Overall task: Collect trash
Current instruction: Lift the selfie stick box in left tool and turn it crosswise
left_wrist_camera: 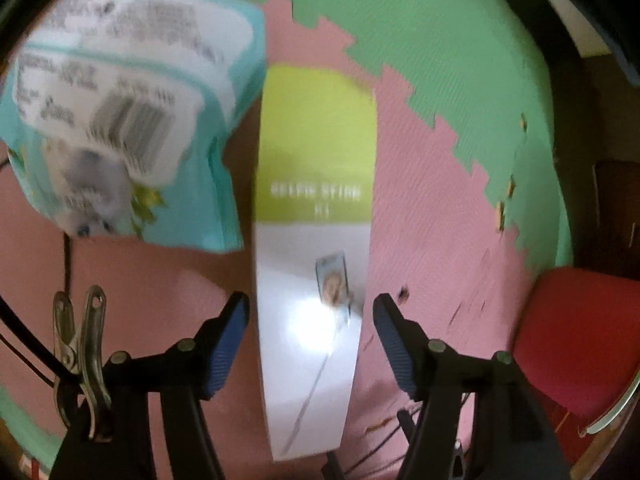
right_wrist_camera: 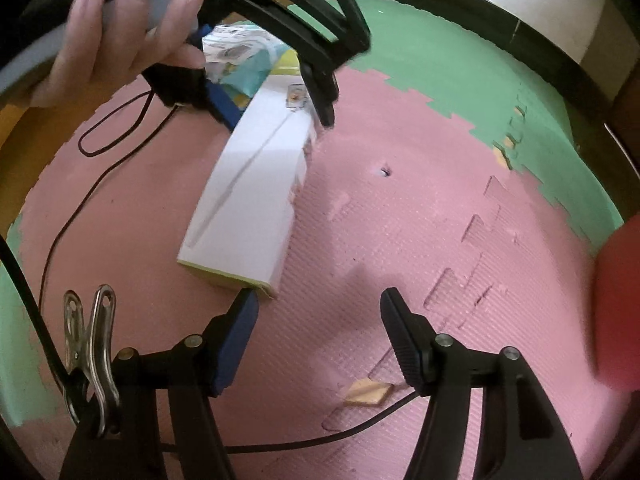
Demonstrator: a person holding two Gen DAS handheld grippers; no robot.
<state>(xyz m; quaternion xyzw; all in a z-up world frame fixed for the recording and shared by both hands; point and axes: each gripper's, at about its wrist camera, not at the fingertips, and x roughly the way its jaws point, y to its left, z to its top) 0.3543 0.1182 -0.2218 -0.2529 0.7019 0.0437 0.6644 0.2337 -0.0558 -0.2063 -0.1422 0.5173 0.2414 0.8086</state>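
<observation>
The step in hand seems to be the approach to a first piece of trash: the long white and yellow-green box (left_wrist_camera: 316,248) that lies flat on the pink foam floor mat (left_wrist_camera: 440,208). The left gripper (left_wrist_camera: 312,320) is wide open, and its two fingers stand on either side of the box, one to each long edge, not yet touching it and holding nothing. The right gripper (right_wrist_camera: 316,312) is also wide open and empty; it hovers low over the mat near the short end of the same box, with its left finger just beside that corner.

The next move, I judge, calls for the left gripper to go lower and close across the narrow width of the box. The glossy card may slip, so the grasp should be square.

The left wrist view shows the teal snack bag (left_wrist_camera: 132,112) with a barcode, large and blurred, just beside the far part of the box; I cannot tell if it overlaps the box. The right wrist view shows what the left one cannot: the person's hand (right_wrist_camera: 124,32) around the left gripper's handle, the whole length of the box, and a thin dark cable (right_wrist_camera: 100,160) on the mat beside it. A red object (left_wrist_camera: 576,344) is at the right edge; I cannot say what it is.
</observation>
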